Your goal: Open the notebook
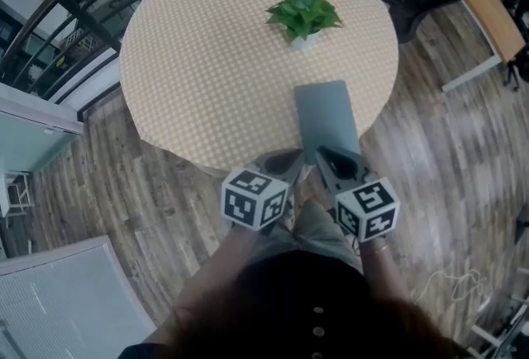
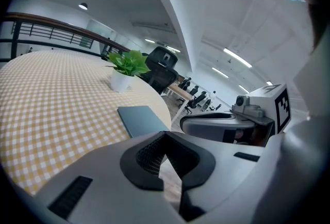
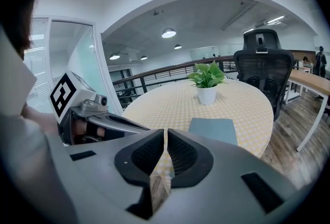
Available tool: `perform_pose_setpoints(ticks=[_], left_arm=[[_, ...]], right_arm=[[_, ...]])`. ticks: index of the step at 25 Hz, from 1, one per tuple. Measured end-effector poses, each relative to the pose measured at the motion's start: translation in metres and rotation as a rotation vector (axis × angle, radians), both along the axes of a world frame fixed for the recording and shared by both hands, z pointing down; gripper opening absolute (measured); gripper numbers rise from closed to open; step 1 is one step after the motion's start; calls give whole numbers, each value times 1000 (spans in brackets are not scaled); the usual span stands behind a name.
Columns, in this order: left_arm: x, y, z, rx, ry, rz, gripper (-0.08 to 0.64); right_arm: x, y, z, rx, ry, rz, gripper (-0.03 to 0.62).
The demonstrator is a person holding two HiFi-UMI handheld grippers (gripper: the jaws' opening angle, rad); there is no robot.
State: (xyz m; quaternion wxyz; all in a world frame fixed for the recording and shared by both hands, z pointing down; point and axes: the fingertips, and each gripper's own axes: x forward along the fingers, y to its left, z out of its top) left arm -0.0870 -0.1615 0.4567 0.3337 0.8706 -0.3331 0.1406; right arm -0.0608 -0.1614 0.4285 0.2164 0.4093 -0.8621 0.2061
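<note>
Notebook [image 1: 326, 119] lies flat and closed at the near edge of the round table [image 1: 198, 59] in the head view, w/ a small potted plant [image 1: 304, 11] farther back on the checked cloth. Left gripper [image 1: 291, 157] and right gripper [image 1: 325, 154] hang side by side just before the table edge. The right one's tip overlaps the near end of the notebook in this view, but contact can't be told from here. The left one sits just beside the notebook's near left corner.

In the left gripper view, the left gripper's pads [image 2: 154, 153] are pressed together at the tips w/ nothing between them. The notebook [image 2: 142, 120] is ahead, apart from the jaws, its cover down. The plant [image 2: 126, 65] stands behind it.

In the right gripper view, the right gripper's pads [image 3: 180, 153] are also pressed together, only a thin slit between them, and they pinch nothing. The notebook [image 3: 214, 130] lies ahead and a bit to the right, not touched. An office chair [image 3: 263, 60] stands behind the table.

Progress, as I judge it: nothing of the opening is done yet. The cover is flat and no page shows, so this looks like the approach stage. What is left is approx. everything: bring a jaw tip to the cover edge, spread or slide under it, lift the cover and fold it over. Prob. one gripper must hold the notebook down, since it lies close to the table edge and could slip off.
</note>
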Motion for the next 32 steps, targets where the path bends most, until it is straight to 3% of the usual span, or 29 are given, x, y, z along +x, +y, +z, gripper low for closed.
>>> perform_pose_setpoints(ticks=[12, 25, 32], left_arm=[[6, 9, 16, -33, -14, 29, 11], [4, 13, 46, -97, -53, 21, 11], [5, 15, 62, -130, -74, 32, 11]], right_arm=[[-1, 8, 26, -28, 79, -48, 17], [-4, 17, 69, 5, 328, -152, 89], [-7, 16, 88, 27, 417, -204, 112]])
